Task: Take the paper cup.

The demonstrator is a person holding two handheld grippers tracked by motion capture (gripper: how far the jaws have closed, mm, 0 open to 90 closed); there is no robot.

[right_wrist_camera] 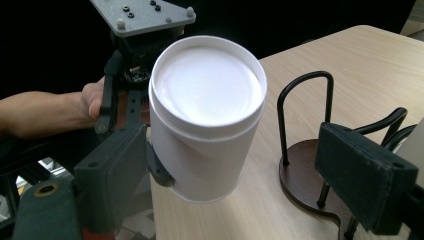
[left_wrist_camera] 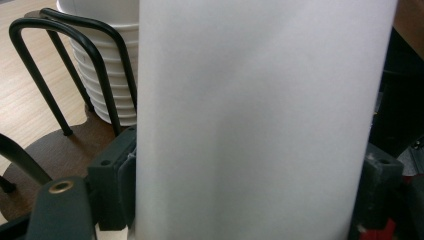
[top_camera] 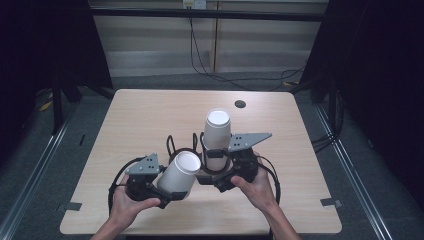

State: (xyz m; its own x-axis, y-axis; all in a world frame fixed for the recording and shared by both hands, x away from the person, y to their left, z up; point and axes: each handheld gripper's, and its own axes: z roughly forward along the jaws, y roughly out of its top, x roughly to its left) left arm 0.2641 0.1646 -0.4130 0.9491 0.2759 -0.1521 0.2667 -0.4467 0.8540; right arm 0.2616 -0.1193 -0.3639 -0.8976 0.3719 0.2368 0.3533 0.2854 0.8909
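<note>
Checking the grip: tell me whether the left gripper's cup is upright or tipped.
Tipped: the cup leans away from the left gripper, its flat closed end facing up.

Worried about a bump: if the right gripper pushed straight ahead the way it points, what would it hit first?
Probably the white cup held in the left gripper: it sits just ahead between the right gripper's open jaws, though depth is unclear.

Lab-type recording setup, not a home: bare light-wood desk point(top_camera: 150, 115) with a cable hole point(top_camera: 240, 104), black curtains point(top_camera: 385, 75) both sides, metal floor rails point(top_camera: 35, 165), loose cables point(top_camera: 210, 65) along plain wall panels point(top_camera: 155, 40).
</note>
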